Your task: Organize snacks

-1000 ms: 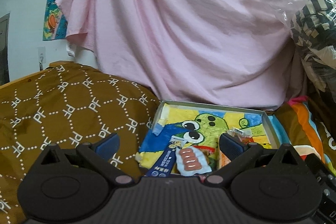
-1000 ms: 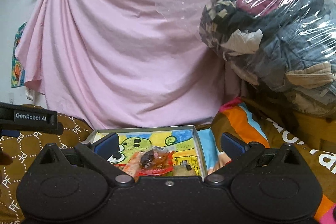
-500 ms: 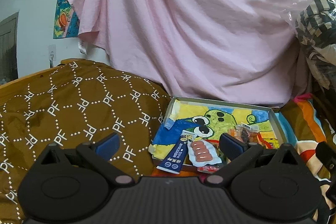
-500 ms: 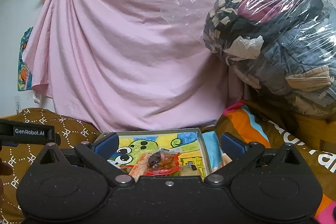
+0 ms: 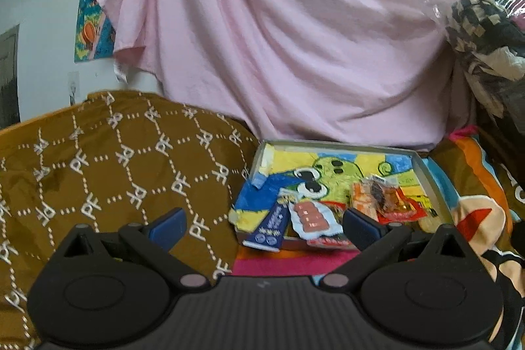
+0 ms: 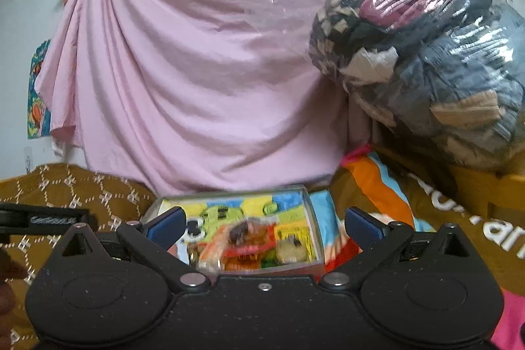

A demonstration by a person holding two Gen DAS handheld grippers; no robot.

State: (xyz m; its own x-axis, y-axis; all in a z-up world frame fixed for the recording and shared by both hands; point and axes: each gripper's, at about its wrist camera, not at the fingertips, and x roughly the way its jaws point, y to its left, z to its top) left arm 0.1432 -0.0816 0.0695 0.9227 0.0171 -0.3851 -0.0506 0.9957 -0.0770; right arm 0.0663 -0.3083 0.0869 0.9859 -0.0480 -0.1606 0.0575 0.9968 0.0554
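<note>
I see my left gripper (image 5: pixel 264 223) and right gripper (image 6: pixel 264 223) both spread wide, holding nothing, in front of the tray (image 5: pixel 426 174), where snack packets (image 5: pixel 311 217) lie.

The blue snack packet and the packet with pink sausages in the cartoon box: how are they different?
The dark blue packet is long, narrow and printed all over, while the pink-sausage packet is wider and shows a row of pink pieces. The dark blue packet pokes out over the front edge of the box; the pink-sausage packet lies just right of it. Both lie flat at the box's front, side by side, held by neither hand-held gripper.
</note>
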